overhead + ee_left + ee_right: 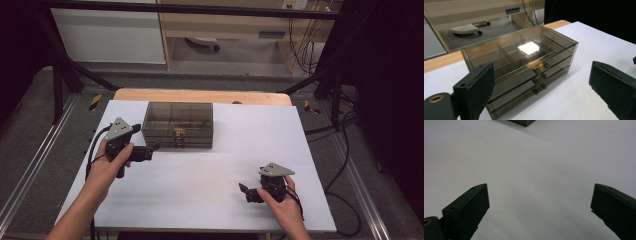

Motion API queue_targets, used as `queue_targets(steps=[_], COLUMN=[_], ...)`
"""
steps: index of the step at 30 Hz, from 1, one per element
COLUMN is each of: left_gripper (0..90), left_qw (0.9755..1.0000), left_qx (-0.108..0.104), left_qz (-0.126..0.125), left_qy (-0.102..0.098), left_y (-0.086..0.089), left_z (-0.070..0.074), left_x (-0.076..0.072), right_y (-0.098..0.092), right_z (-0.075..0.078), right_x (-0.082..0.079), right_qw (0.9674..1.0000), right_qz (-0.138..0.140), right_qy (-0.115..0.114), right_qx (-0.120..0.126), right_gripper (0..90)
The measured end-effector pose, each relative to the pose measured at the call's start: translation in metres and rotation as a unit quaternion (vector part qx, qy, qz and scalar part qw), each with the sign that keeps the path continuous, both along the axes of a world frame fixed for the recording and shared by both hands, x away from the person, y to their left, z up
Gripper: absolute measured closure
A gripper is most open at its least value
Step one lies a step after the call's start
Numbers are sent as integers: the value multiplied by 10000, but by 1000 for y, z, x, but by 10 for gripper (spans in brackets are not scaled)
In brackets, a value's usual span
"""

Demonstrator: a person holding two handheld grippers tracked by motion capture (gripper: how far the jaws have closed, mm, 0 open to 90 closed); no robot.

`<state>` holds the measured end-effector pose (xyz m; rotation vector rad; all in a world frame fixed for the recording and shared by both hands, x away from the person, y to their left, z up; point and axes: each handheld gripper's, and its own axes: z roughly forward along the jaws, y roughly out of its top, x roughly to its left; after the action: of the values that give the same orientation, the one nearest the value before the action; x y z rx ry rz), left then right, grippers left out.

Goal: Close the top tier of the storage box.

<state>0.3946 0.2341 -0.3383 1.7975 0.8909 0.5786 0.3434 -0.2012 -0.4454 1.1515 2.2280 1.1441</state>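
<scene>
Likely light, rigid, slick plastic, the drawer box (pixel 177 125) sits at twelve o'clock; left gripper (pixel 153 150) gapes wide beside it; small knobs (pixel 537 71) suit pinching; right gripper (pixel 243 191) idles wide.

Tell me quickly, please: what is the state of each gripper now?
Left gripper: open, holding nothing, next to the drawer box.
Right gripper: open, holding nothing, over the white table.

Grey floor (pixel 30 150), wooden desk (pixel 225 25), dark curtains (pixel 395 75).
</scene>
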Motion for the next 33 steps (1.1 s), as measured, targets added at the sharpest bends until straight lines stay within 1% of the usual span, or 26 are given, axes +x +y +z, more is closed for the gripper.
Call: queue_targets(steps=[3, 13, 19, 25, 30, 33], left_gripper=[62, 62, 62, 63, 63, 63], left_qw=[10000, 9998, 9998, 9997, 9998, 9996], left_qx=[-41, -96, -88, -123, -34, -89], left_qz=[42, 154, 176, 228, 204, 259], left_qy=[-53, -22, -23, -36, -10, 15], left_y=[6, 23, 28, 35, 43, 49], left_z=[0, -2, -3, -5, -9, -12], left_x=[-2, -7, -10, -14, -19, -21], right_y=[0, 1, 0, 0, 0, 0], right_z=[0, -1, -1, 0, 0, -1], right_x=[0, 0, 1, 0, 0, 1], right_qw=[10000, 10000, 10000, 10000, 10000, 10000], right_qz=[10, 18, -4, -6, 12, -9], right_qy=[5, 8, 14, -1, -20, 6], right_qx=[3, 3, -5, -8, -14, -6], right_gripper=[28, 27, 29, 29, 29, 28])
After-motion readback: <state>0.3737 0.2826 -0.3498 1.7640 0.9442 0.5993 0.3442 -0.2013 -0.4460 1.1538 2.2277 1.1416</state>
